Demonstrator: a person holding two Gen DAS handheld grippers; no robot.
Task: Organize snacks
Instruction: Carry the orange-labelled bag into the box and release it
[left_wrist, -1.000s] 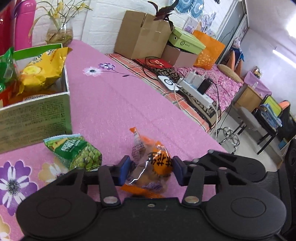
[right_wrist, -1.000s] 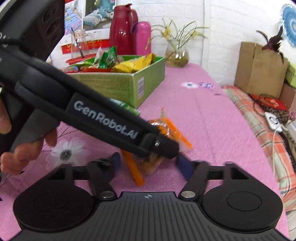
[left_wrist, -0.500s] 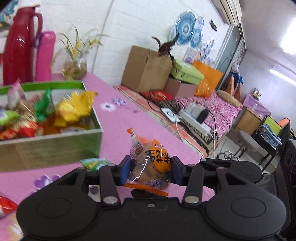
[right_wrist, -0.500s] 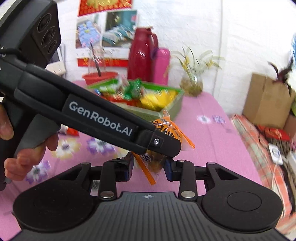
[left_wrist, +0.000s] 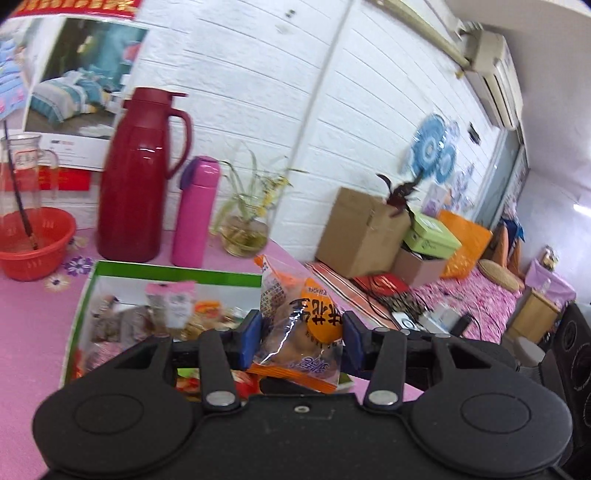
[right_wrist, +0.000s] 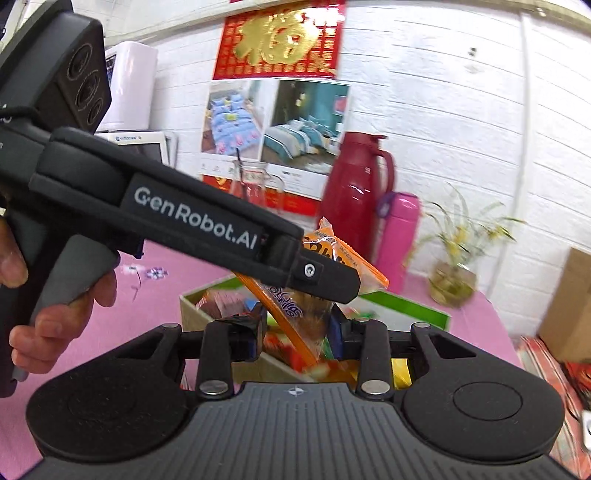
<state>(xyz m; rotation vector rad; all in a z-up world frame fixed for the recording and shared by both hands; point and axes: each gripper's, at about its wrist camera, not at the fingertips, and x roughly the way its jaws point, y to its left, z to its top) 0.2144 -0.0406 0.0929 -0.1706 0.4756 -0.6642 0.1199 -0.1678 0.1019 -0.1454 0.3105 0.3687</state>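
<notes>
Box contents (left_wrist: 166, 317) motion-blurred; snack packet (right_wrist: 295, 314) partly hidden behind left hand-held gripper (right_wrist: 325, 284).

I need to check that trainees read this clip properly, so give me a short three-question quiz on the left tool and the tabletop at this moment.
1. True or false: the left tool is closed on the orange snack packet.
2. What stands right beside the red thermos? A) pink bottle B) blue kettle C) white mug
3. In a few words: what does the green-rimmed box contain?

Key: 1 true. 2 A. 3 Several snack packets.
</notes>
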